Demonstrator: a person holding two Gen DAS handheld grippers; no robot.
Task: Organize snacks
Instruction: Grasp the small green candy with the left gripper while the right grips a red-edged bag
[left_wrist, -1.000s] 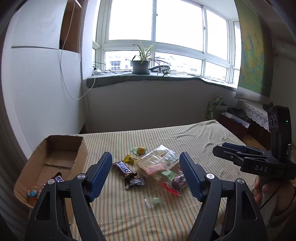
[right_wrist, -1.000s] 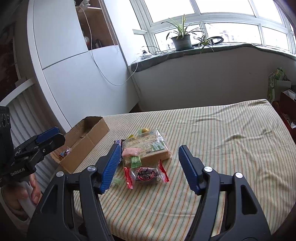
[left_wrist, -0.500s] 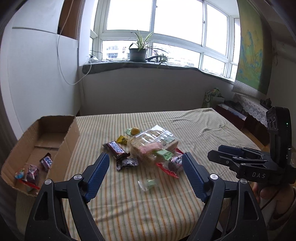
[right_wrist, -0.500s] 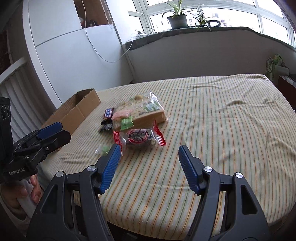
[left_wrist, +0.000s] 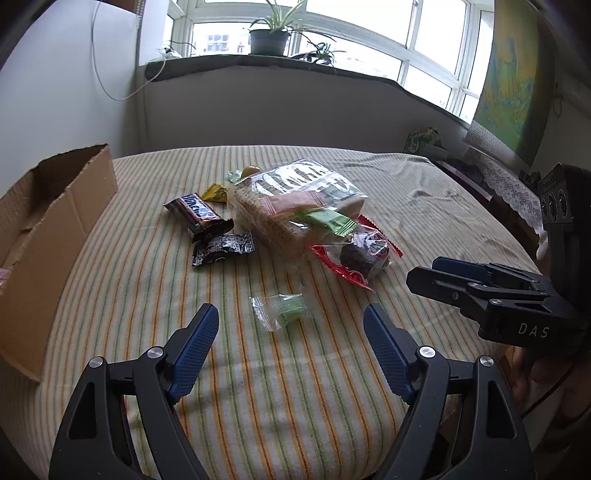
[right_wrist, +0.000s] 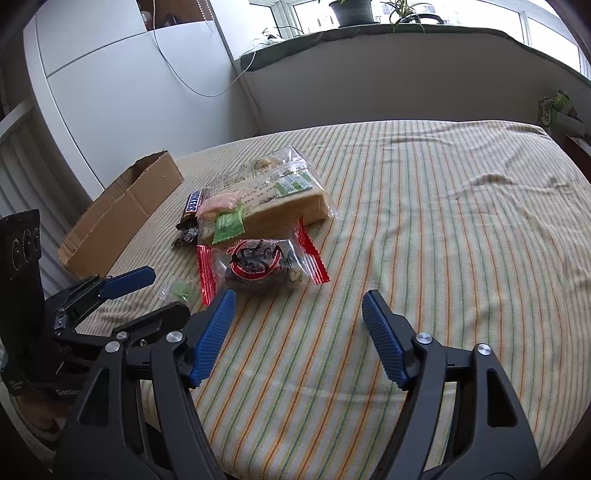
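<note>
Snacks (left_wrist: 295, 218) lie just ahead of both empty, wide-open hand-held grippers, L (left_wrist: 290, 325) & R (right_wrist: 298, 312).

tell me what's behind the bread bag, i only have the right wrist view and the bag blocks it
Observer: The left wrist view shows a small yellow wrapped candy beside the Snickers bar, on the far side of the bread bag.
Operator: anything else back there
Observer: Yes, a round yellow sweet in a green-edged wrapper sits at the bag's far corner.
Operator: is the left gripper lined up on the green candy
Observer: The left gripper is open, and the green candy shows right in the gap between its fingertips, not gripped.
</note>
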